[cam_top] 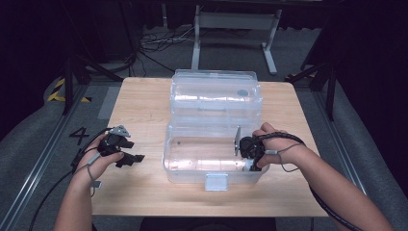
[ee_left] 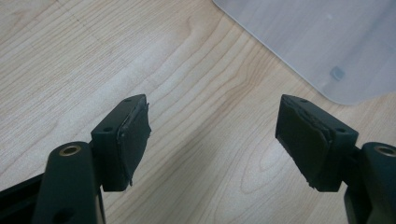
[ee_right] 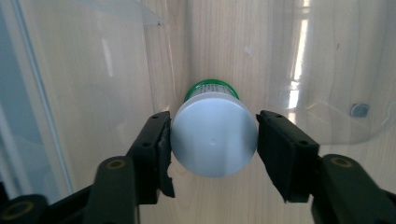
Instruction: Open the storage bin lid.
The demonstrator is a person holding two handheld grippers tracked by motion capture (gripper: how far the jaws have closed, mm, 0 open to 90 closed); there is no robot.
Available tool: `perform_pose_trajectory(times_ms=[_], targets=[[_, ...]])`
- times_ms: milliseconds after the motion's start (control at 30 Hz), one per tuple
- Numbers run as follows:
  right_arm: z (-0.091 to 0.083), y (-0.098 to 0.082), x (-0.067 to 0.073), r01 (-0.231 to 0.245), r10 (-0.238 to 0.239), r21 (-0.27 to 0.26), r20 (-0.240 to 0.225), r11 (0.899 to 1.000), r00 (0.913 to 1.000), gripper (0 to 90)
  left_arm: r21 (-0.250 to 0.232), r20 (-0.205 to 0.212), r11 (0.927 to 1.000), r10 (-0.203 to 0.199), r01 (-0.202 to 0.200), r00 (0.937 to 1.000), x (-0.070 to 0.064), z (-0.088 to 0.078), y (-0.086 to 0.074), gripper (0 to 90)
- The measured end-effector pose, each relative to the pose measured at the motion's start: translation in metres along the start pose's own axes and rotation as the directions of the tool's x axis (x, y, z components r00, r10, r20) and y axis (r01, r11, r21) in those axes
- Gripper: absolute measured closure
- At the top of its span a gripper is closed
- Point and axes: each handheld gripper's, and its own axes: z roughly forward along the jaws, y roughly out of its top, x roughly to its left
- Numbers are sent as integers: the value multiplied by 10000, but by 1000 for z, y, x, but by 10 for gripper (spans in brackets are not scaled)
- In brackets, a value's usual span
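One green-labelled bottle (ee_right: 214, 137) with a white cap, its print too small to read, stands between the right gripper (ee_right: 214, 144)'s spread, barely parted jaws inside one clear bin (cam_top: 192, 163); the left gripper (ee_left: 212, 140)'s jaws gape empty over the desk (ee_left: 93, 56).

Clear plastic storage box (cam_top: 214, 159) on wooden table (cam_top: 144, 106), lid open behind. Right gripper (cam_top: 248, 161) inside box at its right end; white-capped green-banded bottle (ee_right: 214, 133) upright between its jaws. Left gripper (cam_top: 131, 159) left of box, over bare table.
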Motion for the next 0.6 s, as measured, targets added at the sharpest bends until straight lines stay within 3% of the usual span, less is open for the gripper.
perform_pose_trajectory(times_ms=[133,400,433,533,600], targets=[[-6,-3,3,-46,45,-305,-64,9995,10000,431,11,11,10000,65,-65,10000,0,0,1,268],[-21,-8,7,-250,270,-682,285,9974,9992,430,-239,261,9996,-120,126,9996,-5,0,5,260],[-26,-10,7,-382,419,-1051,333,9937,9986,429,-285,278,9994,-168,176,9995,-7,0,6,251],[-29,-11,7,-432,477,-1284,326,9908,9983,429,-346,120,9993,-118,122,9999,-10,-1,8,221],[-33,-13,7,-507,569,-1489,379,9876,9977,430,-578,145,9978,-322,330,9994,-12,-3,11,215]])
